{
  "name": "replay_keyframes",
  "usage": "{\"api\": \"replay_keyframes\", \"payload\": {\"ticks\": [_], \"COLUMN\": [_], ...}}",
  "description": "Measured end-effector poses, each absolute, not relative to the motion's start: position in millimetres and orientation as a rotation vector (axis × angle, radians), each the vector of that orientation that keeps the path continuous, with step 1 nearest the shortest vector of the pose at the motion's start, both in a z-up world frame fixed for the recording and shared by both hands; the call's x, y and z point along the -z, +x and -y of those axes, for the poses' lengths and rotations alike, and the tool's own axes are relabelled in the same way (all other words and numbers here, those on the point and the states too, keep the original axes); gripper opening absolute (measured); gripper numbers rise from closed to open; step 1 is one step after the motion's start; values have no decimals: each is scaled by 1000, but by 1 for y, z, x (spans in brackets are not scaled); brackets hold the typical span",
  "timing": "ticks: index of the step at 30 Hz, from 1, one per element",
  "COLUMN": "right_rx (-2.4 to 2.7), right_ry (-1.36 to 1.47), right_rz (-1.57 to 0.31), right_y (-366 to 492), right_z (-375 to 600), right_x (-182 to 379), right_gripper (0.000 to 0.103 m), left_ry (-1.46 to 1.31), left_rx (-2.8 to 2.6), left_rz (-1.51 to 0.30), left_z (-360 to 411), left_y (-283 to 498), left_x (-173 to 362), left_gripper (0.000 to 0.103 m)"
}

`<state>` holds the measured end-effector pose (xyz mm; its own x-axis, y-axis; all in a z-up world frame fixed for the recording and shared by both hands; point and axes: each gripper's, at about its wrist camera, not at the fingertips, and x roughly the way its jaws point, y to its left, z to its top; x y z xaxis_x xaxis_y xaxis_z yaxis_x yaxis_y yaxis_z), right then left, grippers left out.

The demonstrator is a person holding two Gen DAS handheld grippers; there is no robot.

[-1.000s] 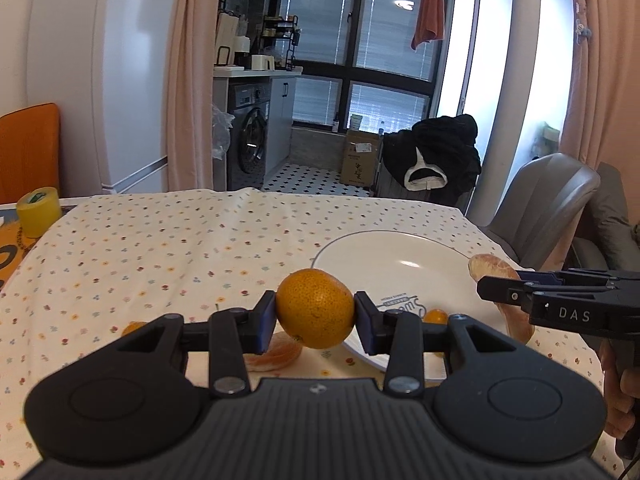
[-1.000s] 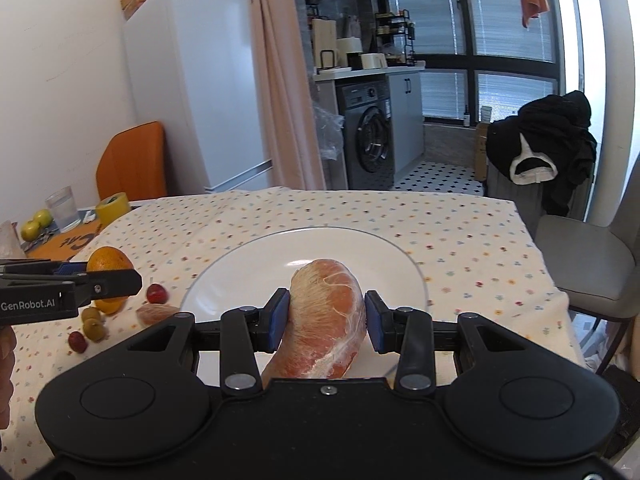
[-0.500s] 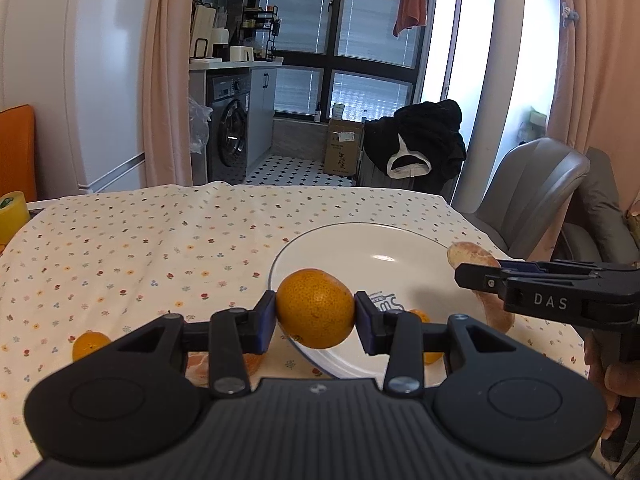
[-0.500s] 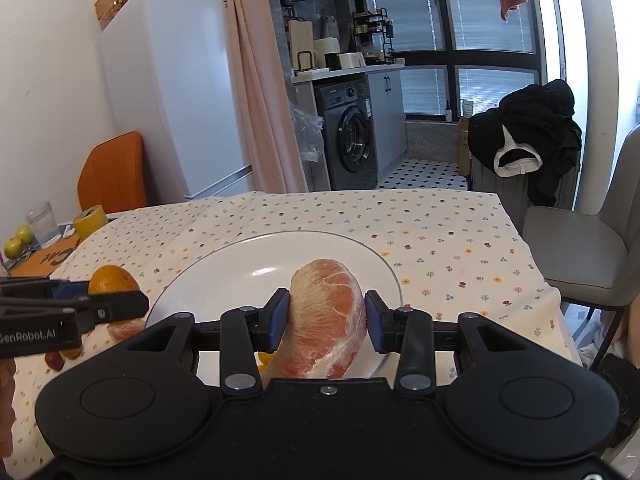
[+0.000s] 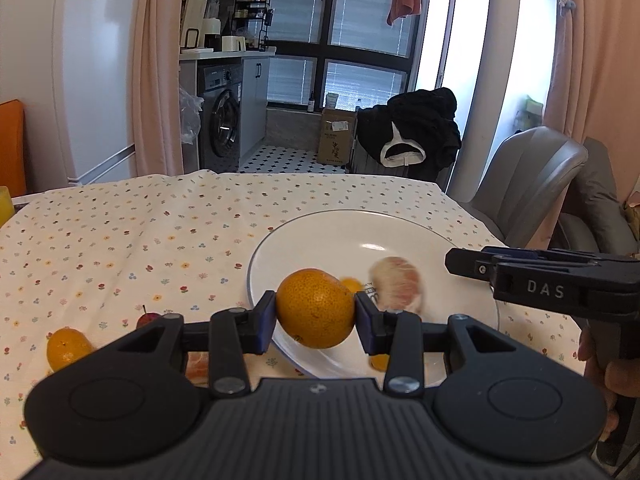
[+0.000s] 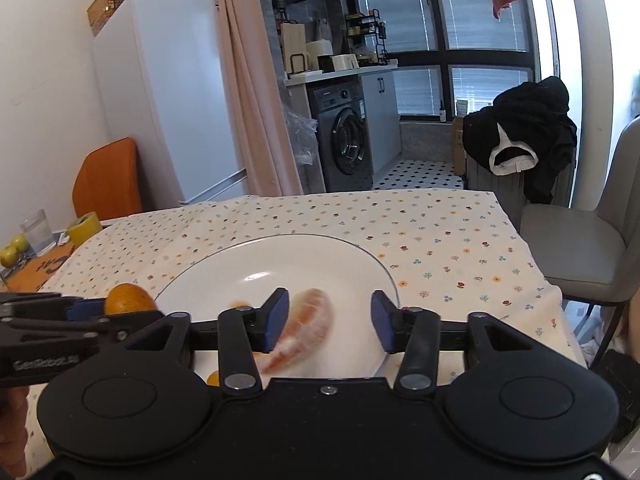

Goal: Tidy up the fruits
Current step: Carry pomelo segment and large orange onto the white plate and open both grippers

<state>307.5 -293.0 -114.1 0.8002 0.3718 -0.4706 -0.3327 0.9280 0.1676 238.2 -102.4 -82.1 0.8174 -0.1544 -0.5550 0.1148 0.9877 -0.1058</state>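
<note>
The orange (image 5: 315, 308) sits pinched in the left tool (image 5: 316, 318), over the near rim of the white plate (image 5: 304, 240). The peeled pomelo piece (image 6: 304, 330), blurred, is on the plate between the wide-spread fingers of the right tool (image 6: 326, 326). Only the left view shows a kumquat (image 5: 66, 349) and a small red fruit (image 5: 147, 319) on the desk's flowered cloth (image 5: 120, 240).

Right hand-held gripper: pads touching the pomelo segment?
Apart. In the right wrist view the right hand-held gripper stands open, and white plate shows between the pomelo segment and each pad.
</note>
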Motion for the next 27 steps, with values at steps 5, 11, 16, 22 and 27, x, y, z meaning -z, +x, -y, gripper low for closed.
{"api": "replay_keyframes", "payload": {"ticks": [5,11,16,22,27], "right_rx": [-393,-392,-395,-411,-430], "right_ry": [72,80,80,75,69], "right_rz": [-528,-531,-534,-525,-521], "right_y": [300,296,292,287,282], "right_z": [292,290,286,277,267], "right_x": [114,114,114,111,108], "right_gripper": [56,62,66,76,80], "left_ry": [-63,-76,-93,-95,-93], "left_rx": [144,140,112,86,74], "left_rz": [-608,-610,-602,-594,-559], "left_z": [103,97,86,75,66], "left_y": [240,236,228,215,201], "left_x": [84,80,75,70,64], "left_gripper": [43,51,57,66,82]}}
